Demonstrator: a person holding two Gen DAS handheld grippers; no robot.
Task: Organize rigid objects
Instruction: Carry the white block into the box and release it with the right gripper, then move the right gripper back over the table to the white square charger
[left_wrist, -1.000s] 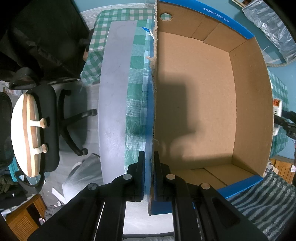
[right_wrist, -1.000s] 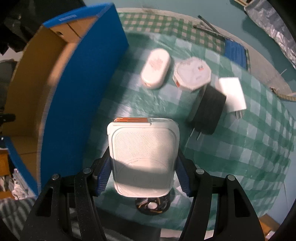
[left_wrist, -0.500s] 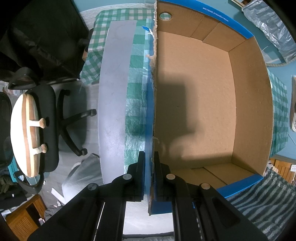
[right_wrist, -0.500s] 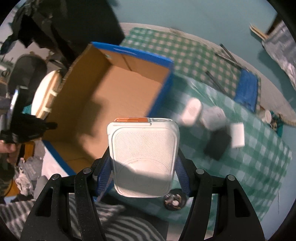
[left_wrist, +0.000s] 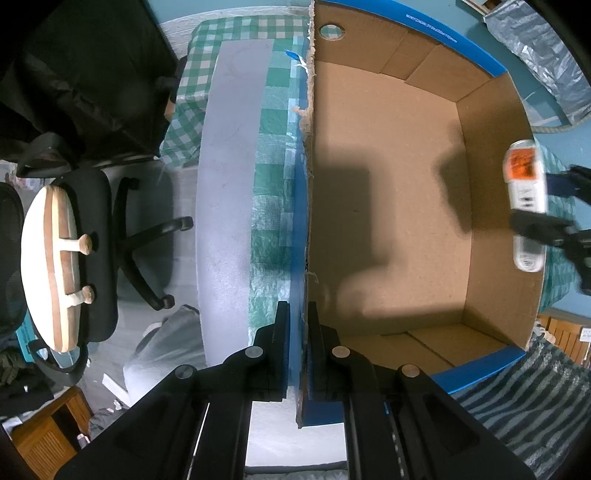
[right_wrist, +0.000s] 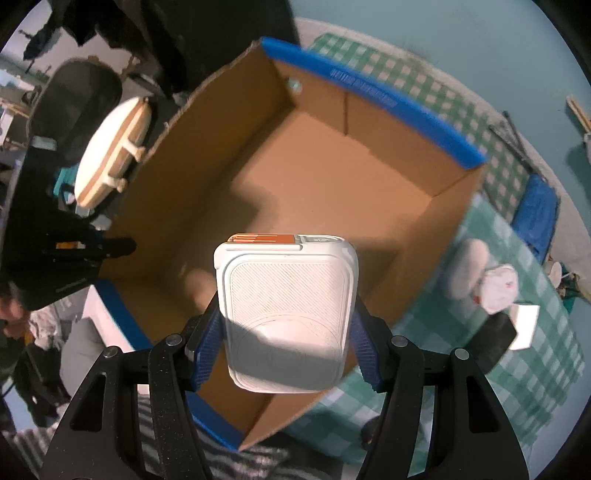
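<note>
A blue-sided cardboard box (left_wrist: 388, 206) stands open on the green checked tablecloth (left_wrist: 269, 206), its brown floor bare. My left gripper (left_wrist: 299, 325) is shut on the box's left wall, pinching the cardboard edge. My right gripper (right_wrist: 286, 343) is shut on a white power bank (right_wrist: 286, 314) with an orange end, held above the box (right_wrist: 332, 177) near its right wall. In the left wrist view the white power bank (left_wrist: 526, 206) shows over the right rim, with the black fingers (left_wrist: 543, 229) of the right gripper beside it.
On the cloth right of the box lie a white oval case (right_wrist: 467, 271), a white octagonal charger (right_wrist: 496, 288), a black adapter (right_wrist: 493, 343) and a white plug block (right_wrist: 524, 326). A black office chair (left_wrist: 88, 240) with a wooden board stands left of the table.
My right gripper carried the power bank leftward from over the tablecloth to above the box, rolling as it went. It now appears at the box's right rim in the left wrist view. The left gripper stayed put.
</note>
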